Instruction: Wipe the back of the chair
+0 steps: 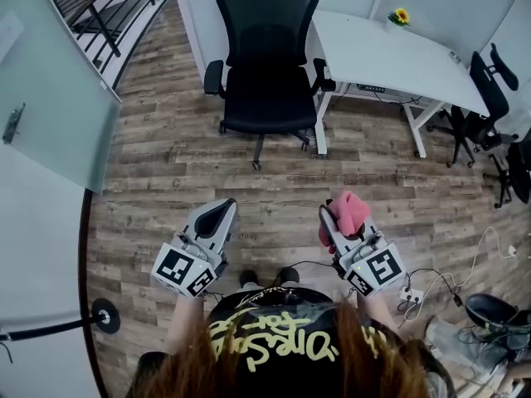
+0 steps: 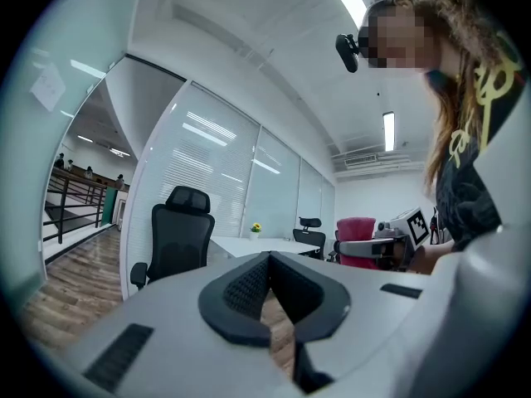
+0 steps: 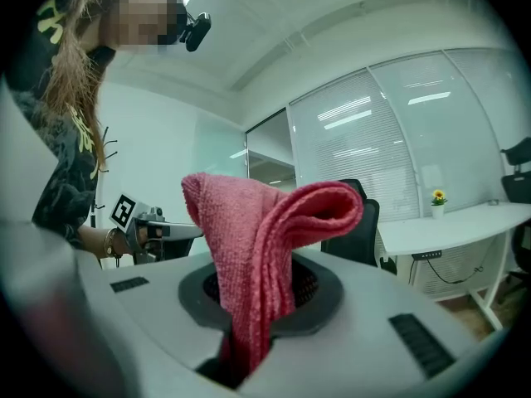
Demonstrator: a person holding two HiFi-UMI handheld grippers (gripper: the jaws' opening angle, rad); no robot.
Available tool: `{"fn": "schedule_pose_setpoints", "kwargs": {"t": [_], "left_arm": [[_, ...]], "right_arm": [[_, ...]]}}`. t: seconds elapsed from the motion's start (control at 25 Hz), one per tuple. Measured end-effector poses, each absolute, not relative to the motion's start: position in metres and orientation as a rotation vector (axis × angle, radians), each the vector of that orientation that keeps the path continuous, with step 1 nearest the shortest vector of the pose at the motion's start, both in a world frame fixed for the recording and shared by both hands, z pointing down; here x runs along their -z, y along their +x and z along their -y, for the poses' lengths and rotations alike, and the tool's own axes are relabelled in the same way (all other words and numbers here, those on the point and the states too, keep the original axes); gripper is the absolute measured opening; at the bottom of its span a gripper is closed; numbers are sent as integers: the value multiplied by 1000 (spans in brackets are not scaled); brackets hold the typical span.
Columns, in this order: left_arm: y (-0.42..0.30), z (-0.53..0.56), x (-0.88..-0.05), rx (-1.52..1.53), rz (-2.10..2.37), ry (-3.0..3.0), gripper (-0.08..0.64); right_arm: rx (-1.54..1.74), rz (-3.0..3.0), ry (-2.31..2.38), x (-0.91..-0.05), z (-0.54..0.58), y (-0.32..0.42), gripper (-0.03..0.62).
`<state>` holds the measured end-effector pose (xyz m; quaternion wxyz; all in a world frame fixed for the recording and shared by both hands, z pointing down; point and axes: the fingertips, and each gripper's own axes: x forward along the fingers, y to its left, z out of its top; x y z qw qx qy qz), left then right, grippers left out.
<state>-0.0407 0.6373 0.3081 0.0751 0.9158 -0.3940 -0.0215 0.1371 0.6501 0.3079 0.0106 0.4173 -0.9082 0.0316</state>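
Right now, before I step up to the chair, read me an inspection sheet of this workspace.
Surface: wood-plank floor, nothing seen between person and chair.
Job's things: black office chair, seat facing the person; red cloth.
Clutter: yellow flower on the white desk.
Grippers: left hand-held gripper shut, empty; right hand-held gripper shut on red cloth.
Cables: white cable and black cable on the floor, right side.
Surroundings: glass panel left; more black chairs right.

both arms reach forward from the body, grippers side by side and well apart. left gripper (image 1: 221, 212): jaws pressed together, nothing between them. right gripper (image 1: 333, 226): jaws clamped on a pink cloth (image 1: 348, 210) bunched above them.
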Motion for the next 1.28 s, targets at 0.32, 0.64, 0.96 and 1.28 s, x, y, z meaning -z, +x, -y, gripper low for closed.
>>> {"fn": "schedule_pose_setpoints", "kwargs": {"t": [0.32, 0.64, 0.96, 1.28], "left_arm": [[-59, -644, -310, 47, 1154, 2764, -11], [-94, -647, -321, 13, 1112, 2759, -11], [-110, -648, -336, -16, 1016, 2753, -11], [-101, -619, -334, 19, 1050, 2747, -11]], "right_arm": [[-104, 2812, 1316, -312, -654, 119, 58], [-90, 2813, 1336, -316, -660, 85, 58], [-157, 2762, 1429, -340, -673, 69, 58], [-87, 2809, 1420, -324, -631, 68, 58]]}}
